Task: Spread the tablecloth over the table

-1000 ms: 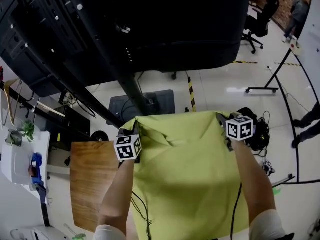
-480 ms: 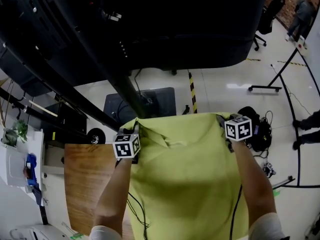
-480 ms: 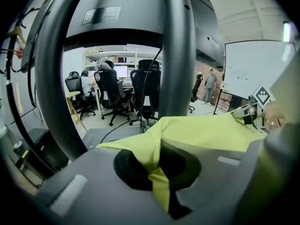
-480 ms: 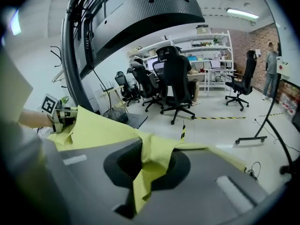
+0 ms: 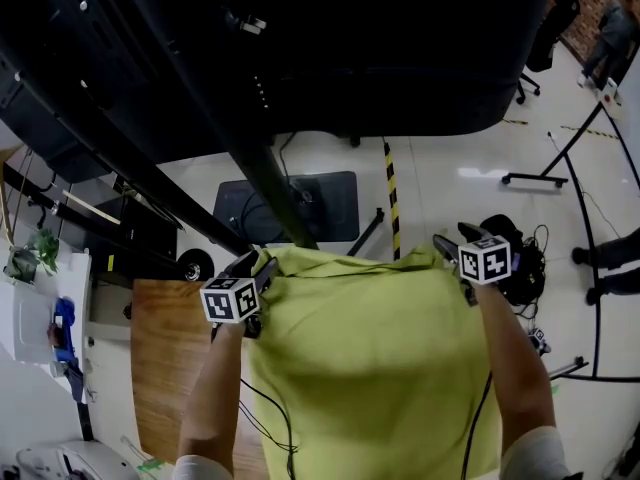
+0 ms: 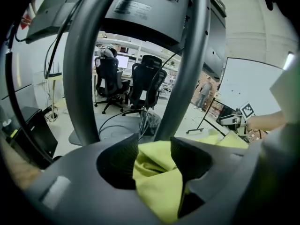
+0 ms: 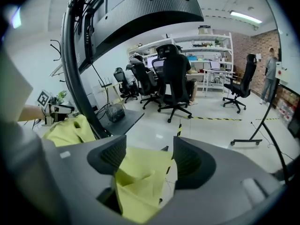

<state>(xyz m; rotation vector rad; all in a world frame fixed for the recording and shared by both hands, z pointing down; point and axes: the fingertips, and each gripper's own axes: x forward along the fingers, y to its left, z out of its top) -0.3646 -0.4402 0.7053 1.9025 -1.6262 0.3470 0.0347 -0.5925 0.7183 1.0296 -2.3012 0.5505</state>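
Observation:
A yellow-green tablecloth [image 5: 370, 358] hangs draped in front of me over the right part of a wooden table [image 5: 165, 368]. My left gripper [image 5: 255, 266] is at the cloth's far left corner and my right gripper [image 5: 447, 249] at its far right corner. Both sets of jaws are opening. In the left gripper view a bunched fold of cloth [image 6: 157, 172] lies loose between the parted pads of the left gripper [image 6: 154, 161]. In the right gripper view, cloth [image 7: 138, 182] slumps below the right gripper [image 7: 150, 156], with a gap beside the pads.
A large black machine frame [image 5: 300, 48] looms overhead and ahead, with its flat black base [image 5: 290, 208] on the floor. A white shelf [image 5: 30, 318] stands at the left. Cables and a dark bundle [image 5: 520, 258] lie by my right hand. Office chairs [image 7: 176, 88] stand farther off.
Both grippers sank and their jaws came apart. The cloth's far edge, taut before, has slackened and dropped; the left gripper shifted left and down.

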